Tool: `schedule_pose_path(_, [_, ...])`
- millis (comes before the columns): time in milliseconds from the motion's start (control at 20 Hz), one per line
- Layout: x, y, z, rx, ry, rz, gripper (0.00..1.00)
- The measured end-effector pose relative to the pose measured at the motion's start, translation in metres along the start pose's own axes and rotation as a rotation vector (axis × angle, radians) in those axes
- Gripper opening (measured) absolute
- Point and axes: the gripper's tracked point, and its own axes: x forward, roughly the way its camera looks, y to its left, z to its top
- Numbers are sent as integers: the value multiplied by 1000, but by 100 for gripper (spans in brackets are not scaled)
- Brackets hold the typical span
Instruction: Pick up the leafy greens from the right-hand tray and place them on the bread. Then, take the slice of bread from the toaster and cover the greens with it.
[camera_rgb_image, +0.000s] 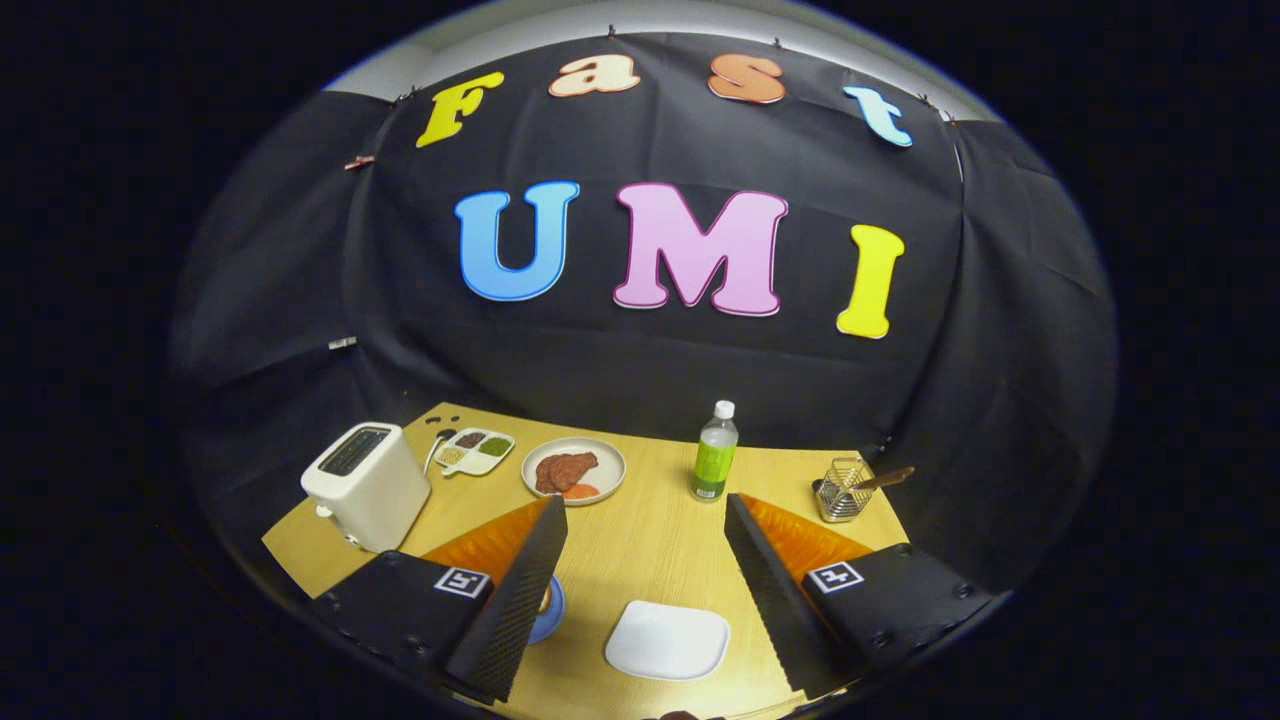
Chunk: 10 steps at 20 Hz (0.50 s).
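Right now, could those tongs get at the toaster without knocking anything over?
Probably yes. The tongs are open and hold nothing, and the toaster stands just beyond the left finger with bare table around it. The plate and bottle stand off to the side.

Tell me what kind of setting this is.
Likely a mock kitchen counter in a demo booth: a white toaster, a plate of food and a utensil holder on a wooden table. The gripper is open, holding nothing.

gripper view | rides hand-held gripper (645, 520) | high above table (640, 545) | faces booth wall
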Motion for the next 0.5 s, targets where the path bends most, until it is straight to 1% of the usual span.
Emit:
schedule_pose_path(200, [-19, -16, 31, -15, -64, 1, 99])
schedule_pose_path(350, [-27, -25, 37, 3, -78, 5, 98])
schedule_pose_path(500, [-23, -30, 34, 42, -65, 18, 98])
